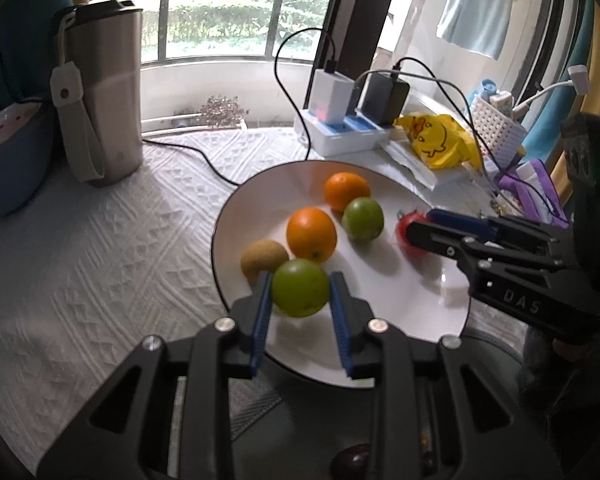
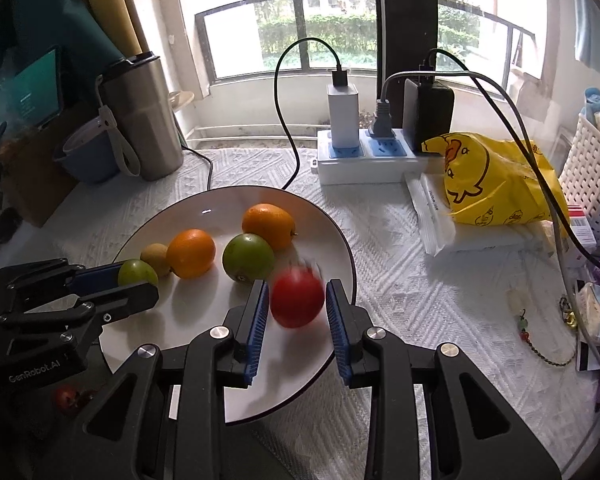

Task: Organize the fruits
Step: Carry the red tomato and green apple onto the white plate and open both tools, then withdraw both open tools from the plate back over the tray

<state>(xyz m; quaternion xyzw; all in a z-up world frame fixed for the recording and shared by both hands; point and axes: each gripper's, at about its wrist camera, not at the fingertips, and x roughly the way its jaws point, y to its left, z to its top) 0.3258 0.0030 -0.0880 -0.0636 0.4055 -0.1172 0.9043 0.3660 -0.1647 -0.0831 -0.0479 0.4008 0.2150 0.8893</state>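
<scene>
With my left fingers clenched on a green fruit and my right fingers on a tomato, I should lower both gently onto the plate before letting go.

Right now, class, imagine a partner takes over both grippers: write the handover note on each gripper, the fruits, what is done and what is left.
Left gripper: shut on a green fruit, low over the white plate.
Right gripper: around the red tomato, at the plate's right edge; the tomato is blurred and a slight gap shows, so grip uncertain.
On the plate: two oranges, another green fruit, a small brown fruit.
Done: four fruits plated.
Left: set down both fruits; a small red fruit and a dark one lie off the plate.
</scene>
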